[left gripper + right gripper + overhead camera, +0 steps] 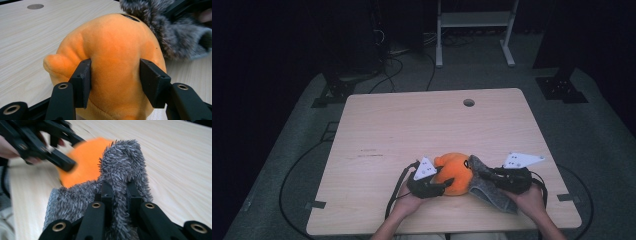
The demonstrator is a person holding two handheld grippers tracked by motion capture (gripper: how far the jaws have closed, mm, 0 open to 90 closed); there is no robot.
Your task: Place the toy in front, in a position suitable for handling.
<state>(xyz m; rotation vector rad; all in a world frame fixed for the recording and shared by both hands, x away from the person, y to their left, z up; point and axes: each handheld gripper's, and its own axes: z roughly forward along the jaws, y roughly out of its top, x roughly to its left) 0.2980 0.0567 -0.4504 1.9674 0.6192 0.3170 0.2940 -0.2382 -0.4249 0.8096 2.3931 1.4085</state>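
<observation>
We hold both forearms low at the near edge of the table (pixel 377 125), hands angled inward toward each other. The left gripper (pixel 445 183) clamps the orange plush toy (pixel 117 57), both pads pressed into its sides; the toy rests on the table near that edge. The right gripper (pixel 119 192) pinches a fold of the grey fuzzy cloth (pixel 125 162), draped against the toy.

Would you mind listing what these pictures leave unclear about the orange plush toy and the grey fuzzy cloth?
- Orange plush toy: its underside, cut off by the left gripper view's bottom edge; blurred in the right gripper view.
- Grey fuzzy cloth: whether it is a sock or a sleeve; folds hide its opening.
- Black mark on the toy's top, too small in the high view.
</observation>
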